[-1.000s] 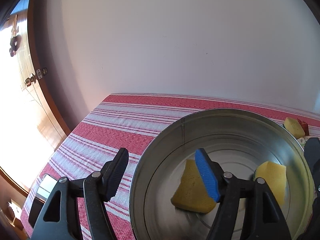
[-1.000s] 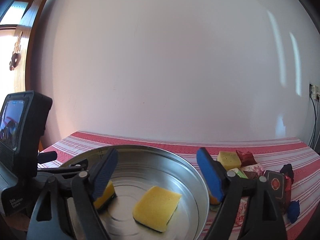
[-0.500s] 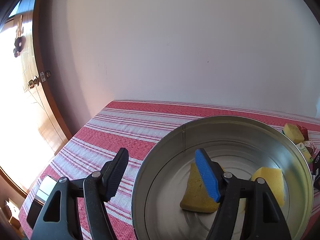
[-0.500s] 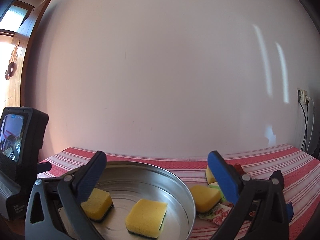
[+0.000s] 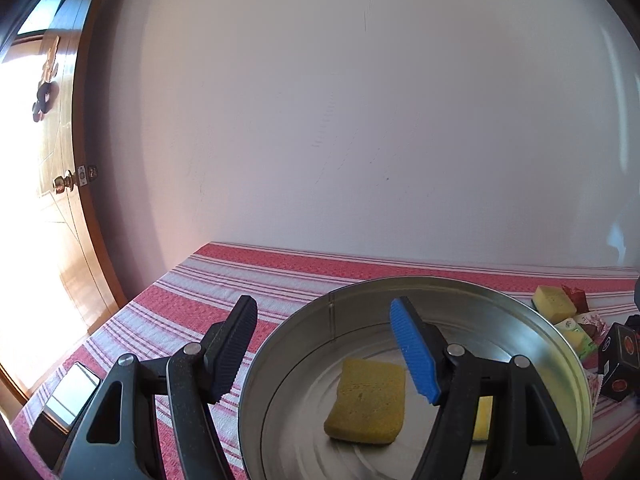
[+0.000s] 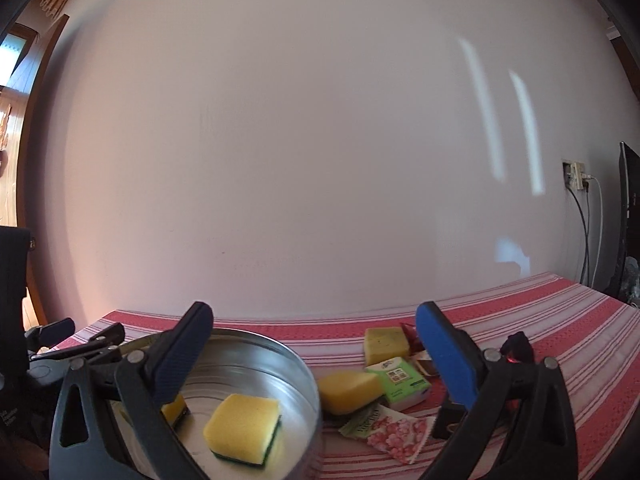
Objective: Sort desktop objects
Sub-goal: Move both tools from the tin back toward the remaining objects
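Note:
A round metal tin (image 5: 560, 344) (image 6: 304, 364) stands on the red-striped tablecloth with two yellow sponges in it. One sponge (image 5: 368, 396) (image 6: 244, 428) lies flat in the middle. The other sponge (image 5: 484, 416) (image 6: 176, 410) is half hidden behind a finger. My left gripper (image 5: 324, 350) is open and straddles the tin's near-left rim, black finger outside, blue finger inside, neither pressing on it. My right gripper (image 6: 316, 356) stands wide open and empty above the tin's right rim. Right of the tin lie two more sponges (image 6: 348, 390) (image 6: 386, 344).
A green tissue pack (image 6: 400, 380), a floral packet (image 6: 392, 432), red wrappers (image 6: 416, 340) and a black box (image 5: 622, 360) crowd the cloth right of the tin. A phone (image 5: 68, 400) lies at the table's left edge. The wall runs along the back edge.
The right gripper's jaws have spread wider and it has swung right, away from over the tin toward the loose items. The left gripper has tilted up a little, still astride the rim.

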{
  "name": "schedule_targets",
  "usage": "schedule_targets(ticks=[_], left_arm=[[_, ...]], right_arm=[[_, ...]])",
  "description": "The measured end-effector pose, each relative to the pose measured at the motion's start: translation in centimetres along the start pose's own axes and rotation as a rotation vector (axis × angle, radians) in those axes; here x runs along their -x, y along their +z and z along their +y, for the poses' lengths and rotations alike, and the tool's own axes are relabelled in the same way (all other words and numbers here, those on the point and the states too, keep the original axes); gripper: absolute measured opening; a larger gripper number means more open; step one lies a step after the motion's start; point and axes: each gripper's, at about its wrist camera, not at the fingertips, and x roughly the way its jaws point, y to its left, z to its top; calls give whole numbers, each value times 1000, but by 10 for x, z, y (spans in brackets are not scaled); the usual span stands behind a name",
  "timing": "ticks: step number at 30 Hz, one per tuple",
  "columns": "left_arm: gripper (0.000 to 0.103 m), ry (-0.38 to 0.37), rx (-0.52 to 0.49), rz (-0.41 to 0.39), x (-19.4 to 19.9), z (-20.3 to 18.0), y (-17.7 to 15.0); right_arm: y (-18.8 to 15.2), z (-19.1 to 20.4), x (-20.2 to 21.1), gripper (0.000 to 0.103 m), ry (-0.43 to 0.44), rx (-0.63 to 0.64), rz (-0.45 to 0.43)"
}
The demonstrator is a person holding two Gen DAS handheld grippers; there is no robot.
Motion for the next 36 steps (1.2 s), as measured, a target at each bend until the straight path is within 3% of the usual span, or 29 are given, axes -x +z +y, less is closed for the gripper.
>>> schedule_targets(ticks=[5,12,36], left_arm=[[71,-46,19,25,6,-14,-3],[71,-101,-35,21,27,-55,-3],[71,-273,-223,86,60,-198,-18]], right_arm=[[3,-44,12,103,-89,-39,19],[5,-98,32,103,-173,-16,56],[1,-202,60,103,-262,-79,178]])
